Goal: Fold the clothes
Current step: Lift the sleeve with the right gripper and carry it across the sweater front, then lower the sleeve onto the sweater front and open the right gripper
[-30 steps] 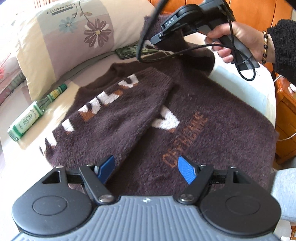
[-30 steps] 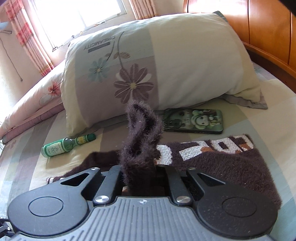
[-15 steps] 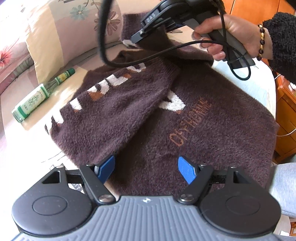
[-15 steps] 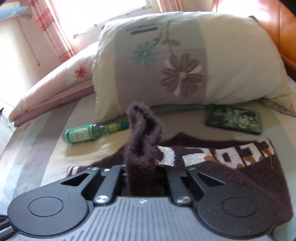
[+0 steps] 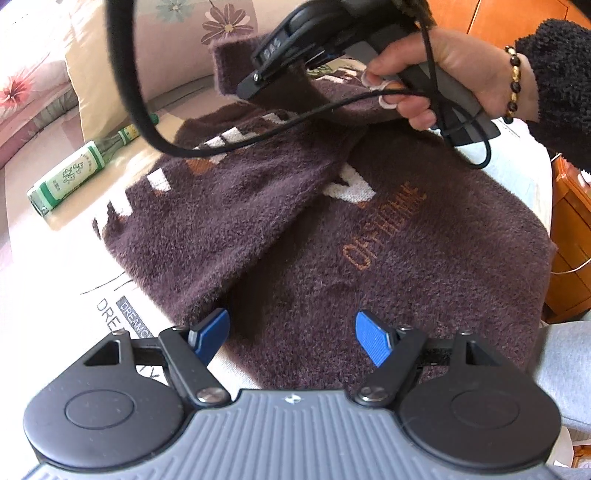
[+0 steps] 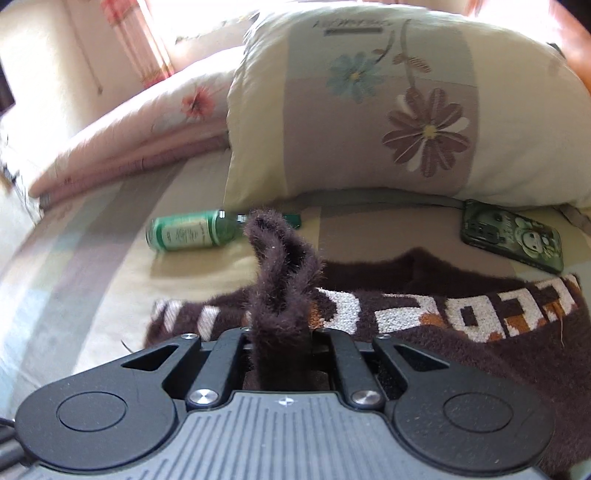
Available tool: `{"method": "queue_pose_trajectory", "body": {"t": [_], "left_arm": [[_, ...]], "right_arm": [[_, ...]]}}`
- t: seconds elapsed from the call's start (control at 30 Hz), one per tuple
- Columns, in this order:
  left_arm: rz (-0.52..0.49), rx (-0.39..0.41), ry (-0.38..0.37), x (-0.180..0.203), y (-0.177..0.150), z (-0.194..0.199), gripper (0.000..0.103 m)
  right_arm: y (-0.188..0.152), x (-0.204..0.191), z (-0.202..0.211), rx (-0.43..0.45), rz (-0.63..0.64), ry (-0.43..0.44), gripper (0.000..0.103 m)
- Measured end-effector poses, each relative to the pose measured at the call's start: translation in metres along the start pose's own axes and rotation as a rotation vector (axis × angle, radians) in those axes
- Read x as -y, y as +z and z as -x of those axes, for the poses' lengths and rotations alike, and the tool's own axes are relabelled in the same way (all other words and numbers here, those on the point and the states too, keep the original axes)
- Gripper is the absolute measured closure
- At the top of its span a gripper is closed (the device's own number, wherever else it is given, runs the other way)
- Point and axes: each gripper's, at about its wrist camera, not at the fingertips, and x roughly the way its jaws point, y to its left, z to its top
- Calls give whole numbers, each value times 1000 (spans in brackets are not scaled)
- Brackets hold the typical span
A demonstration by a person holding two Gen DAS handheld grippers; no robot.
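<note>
Two claws over a brown sweater (image 5: 388, 236) spread on the bed (image 6: 92, 280): right claw (image 6: 282, 332) clamped on a raised sleeve end, left claw (image 5: 291, 334) gaping wide just above the hem, gripping nothing.

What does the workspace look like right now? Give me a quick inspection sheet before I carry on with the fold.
Surface: bed with striped pastel sheet.
Job's things: brown fuzzy sweater lying flat, one sleeve folded across its front; a second part lifted in the right gripper.
Clutter: green bottle lying beside the sweater; phone near the floral pillow.
Grippers: left gripper open over the sweater's hem, holding nothing; right gripper shut on a pinch of brown fabric.
Cables: black cable looping from the right gripper over the sweater.
Surroundings: wooden headboard, curtained window.
</note>
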Motion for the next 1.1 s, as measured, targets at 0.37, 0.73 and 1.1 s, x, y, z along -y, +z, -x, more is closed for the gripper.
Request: {"method": "queue_pose_trajectory", "body": {"t": [0.37,0.73,1.1], "left_arm": [[28,-25,-9,-6,-11,-8,27],[58,-43,-14,-7,-13,-18,27],[70,-79,-18,5,-6,-32,27]], "right_arm": [[-27,-17,-45,-99,143,-69,92],[-32,-28,-57,-104,183,-50,71],[-26,-35,-25,-72,155,136,38]]}}
